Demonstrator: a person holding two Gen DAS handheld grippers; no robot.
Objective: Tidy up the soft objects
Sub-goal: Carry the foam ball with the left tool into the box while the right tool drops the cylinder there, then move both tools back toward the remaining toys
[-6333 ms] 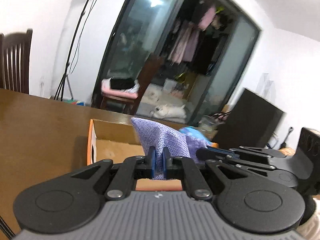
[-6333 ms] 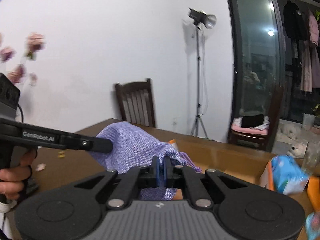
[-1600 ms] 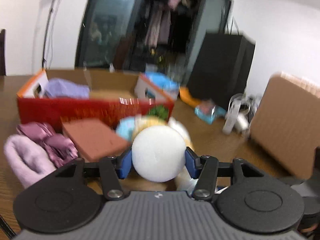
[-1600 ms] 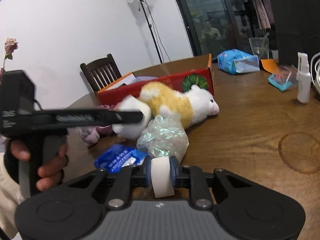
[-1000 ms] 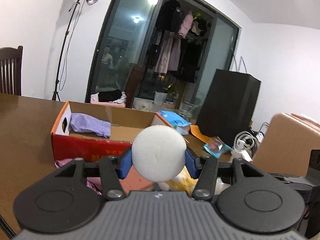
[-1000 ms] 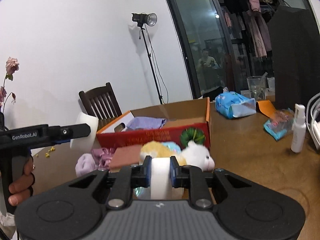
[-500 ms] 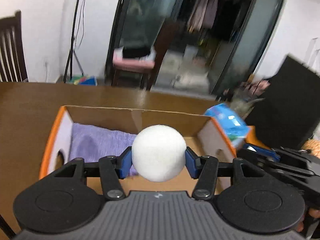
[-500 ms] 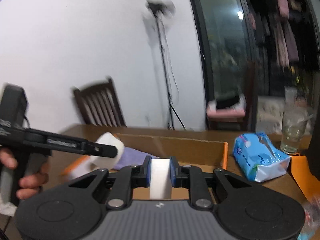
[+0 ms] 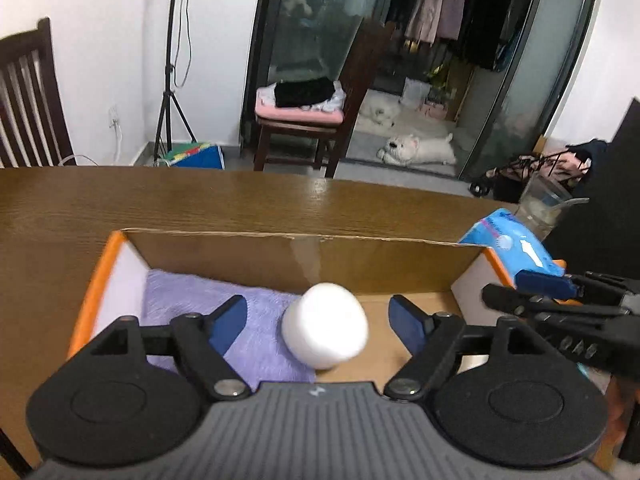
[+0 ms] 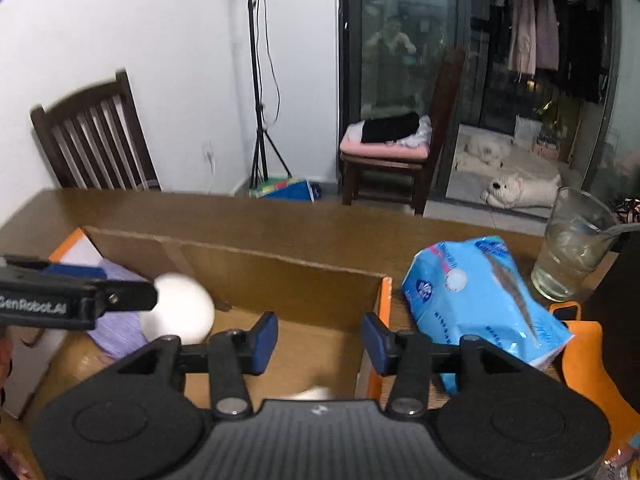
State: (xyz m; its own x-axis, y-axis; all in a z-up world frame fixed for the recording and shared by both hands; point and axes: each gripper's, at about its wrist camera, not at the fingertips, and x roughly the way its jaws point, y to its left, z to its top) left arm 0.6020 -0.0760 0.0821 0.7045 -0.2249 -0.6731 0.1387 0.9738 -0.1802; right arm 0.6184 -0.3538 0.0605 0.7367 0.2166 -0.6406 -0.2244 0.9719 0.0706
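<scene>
L wrist view:
- Left gripper (image 9: 318, 322): jaws opening, now wide; half a sec ago the pads pinched the white foam cylinder (image 9: 325, 332), now neither pad touches it. Cylinder sits loose between the fingers, tilted, slightly blurred, over the inside of the cardboard box (image 9: 304, 258); can't tell if it rests on the floor of the box yet.
- Purple cloth (image 9: 208, 308): in box, left part, just left of the cylinder. Same spot as before.
- Right gripper (image 9: 524, 292): enters from right edge, over box's right wall.
- Blue tissue pack (image 9: 512, 246): on table (image 9: 200, 200), just outside box's far right corner.

R wrist view:
- Right gripper (image 10: 320, 338): jaws opening, nothing between the pads. White block held there half a sec ago is gone from the grip; a blurred white patch (image 10: 316, 394) shows low in the box (image 10: 280, 276), near edge, partly hidden by the gripper body.
- Left gripper (image 10: 100, 292): at left, beside foam cylinder (image 10: 180, 308).
- Purple cloth (image 10: 116, 326): box, left end.
- Tissue pack (image 10: 480, 300): right of box. Glass (image 10: 572, 248): far right.
</scene>
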